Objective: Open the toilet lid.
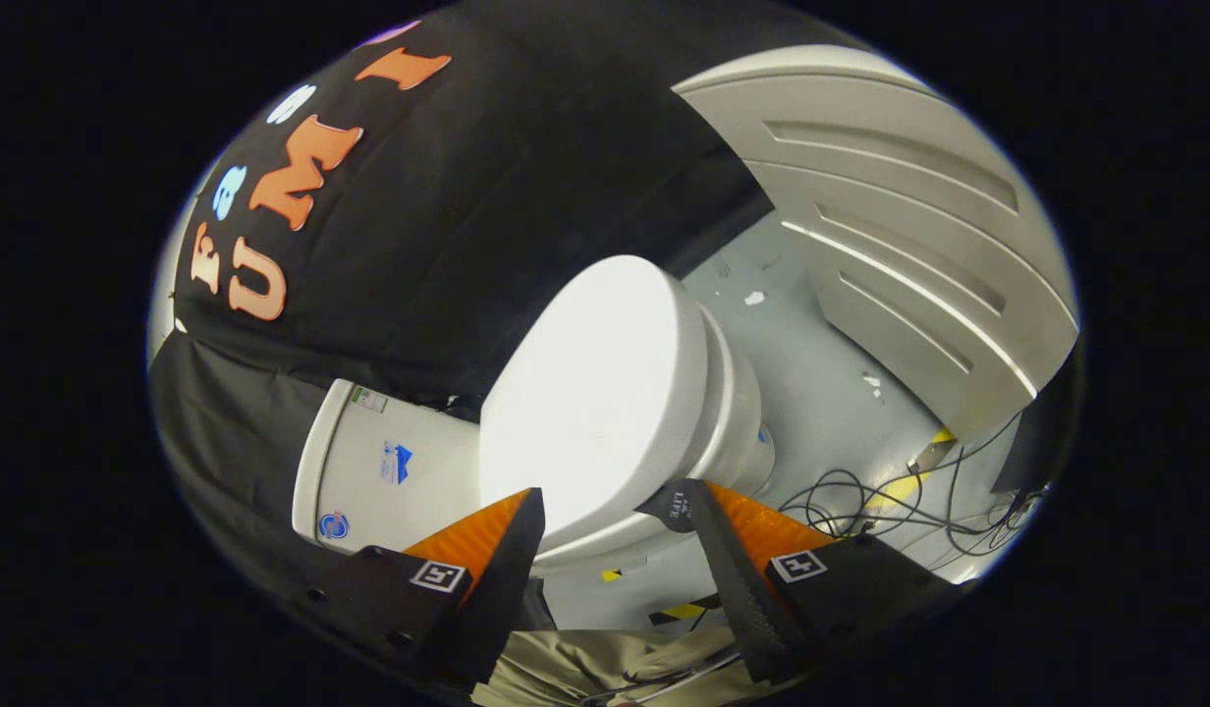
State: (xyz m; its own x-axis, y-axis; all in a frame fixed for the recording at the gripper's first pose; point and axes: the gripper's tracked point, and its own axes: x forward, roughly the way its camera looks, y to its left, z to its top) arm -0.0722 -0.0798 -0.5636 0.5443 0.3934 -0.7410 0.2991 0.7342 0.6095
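The gripper (610, 511) is held wide open, nothing grasped, with the closed white toilet lid (590, 393) seen just ahead between its fingers.

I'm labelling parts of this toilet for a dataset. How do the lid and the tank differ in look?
The lid is a smooth rounded oval, glaring bright and bare; the tank is boxier, dimmer, and carries stickers. The lid lies closed over the bowl, its edge just ahead of the open gripper, between the fingers; the tank sits behind the lid, against the black cloth. Both are white and glossy.
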